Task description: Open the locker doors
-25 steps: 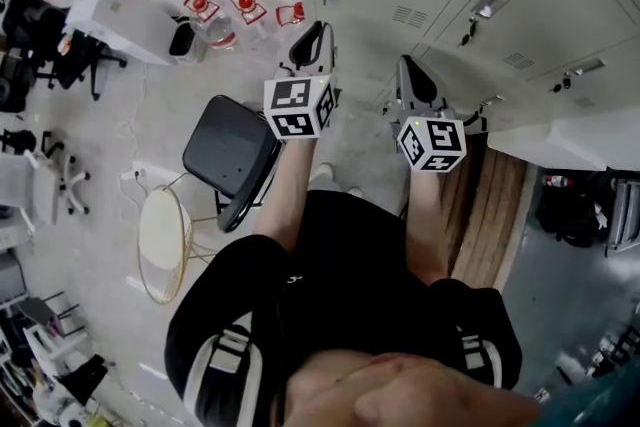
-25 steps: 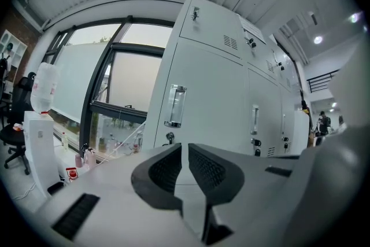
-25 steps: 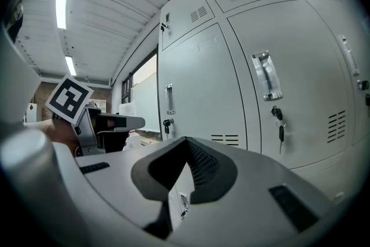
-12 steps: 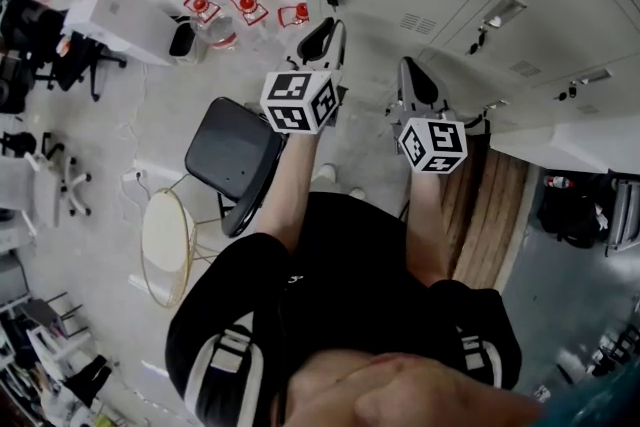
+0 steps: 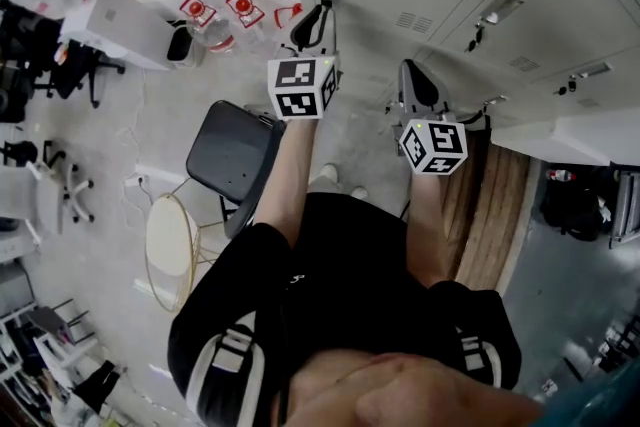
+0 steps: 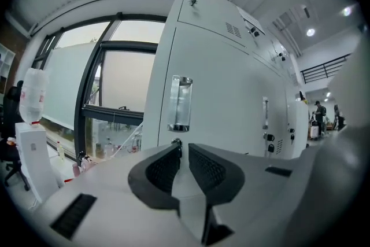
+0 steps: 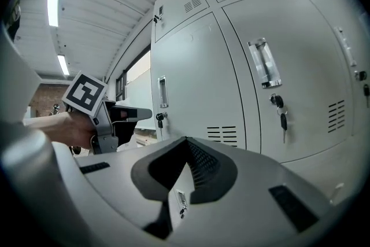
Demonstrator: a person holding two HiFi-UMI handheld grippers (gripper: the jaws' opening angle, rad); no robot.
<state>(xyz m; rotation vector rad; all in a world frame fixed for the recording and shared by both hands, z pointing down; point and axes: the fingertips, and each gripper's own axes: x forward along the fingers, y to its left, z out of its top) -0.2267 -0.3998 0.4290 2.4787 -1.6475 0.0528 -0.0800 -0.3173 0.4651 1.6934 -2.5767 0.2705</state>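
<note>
Left gripper (image 6: 181,148): jaws a narrow slit apart, nothing pinched between them. Tips sit just short of the key (image 6: 176,142) in the lock, directly under the recessed handle (image 6: 180,104), near the left edge of the end locker door (image 6: 225,89), the one next to the window (image 6: 110,95).

Right gripper (image 7: 185,140): fully closed, empty, aimed at the neighbouring door (image 7: 300,84) around its vent slots (image 7: 222,133). Not touching it.

All locker doors I can see look shut, so the task hasn't really started. My read is that the left is lining up on the key.

Risks from here:
- The key is small and the slit is tight. A slightly off-line approach could bump the key or skid the tips onto the door face.
- Closing on the key tip only could let it slip when twisted.
- Pulling before the lock turns would just load the key.
- The door could swing into the right gripper parked beside it.
- The chair (image 5: 232,153) is close behind the person, so there's a trip hazard on stepping back.
</note>
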